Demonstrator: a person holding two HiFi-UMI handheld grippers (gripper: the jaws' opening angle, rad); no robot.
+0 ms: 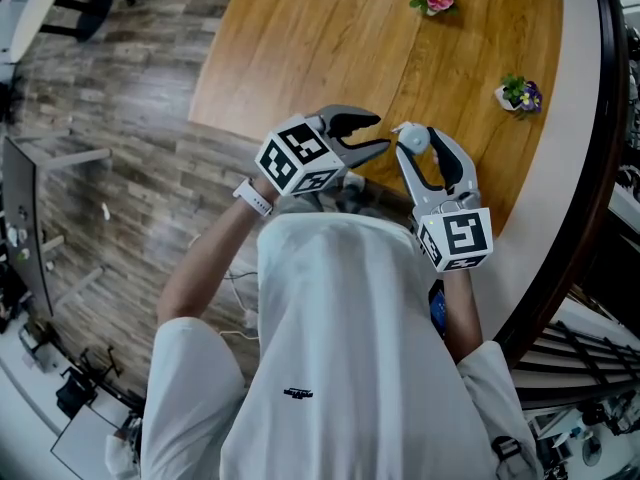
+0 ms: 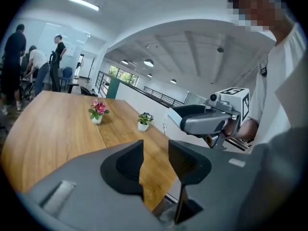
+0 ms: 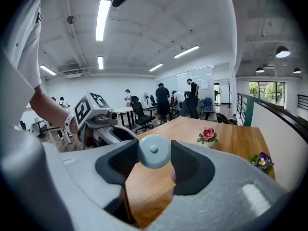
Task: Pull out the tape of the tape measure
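While the head view shows only a pale lump at the right hand-held gripper (image 1: 420, 143), its own view shows a round tape measure (image 3: 154, 151) pinched between its jaws above the table (image 3: 236, 138). The left hand-held gripper (image 2: 155, 153) is spread and empty.

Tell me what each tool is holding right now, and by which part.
The right tool grips the round grey tape measure by the rim of its case, a pad on either side. The left tool holds nothing; its jaws stand apart.
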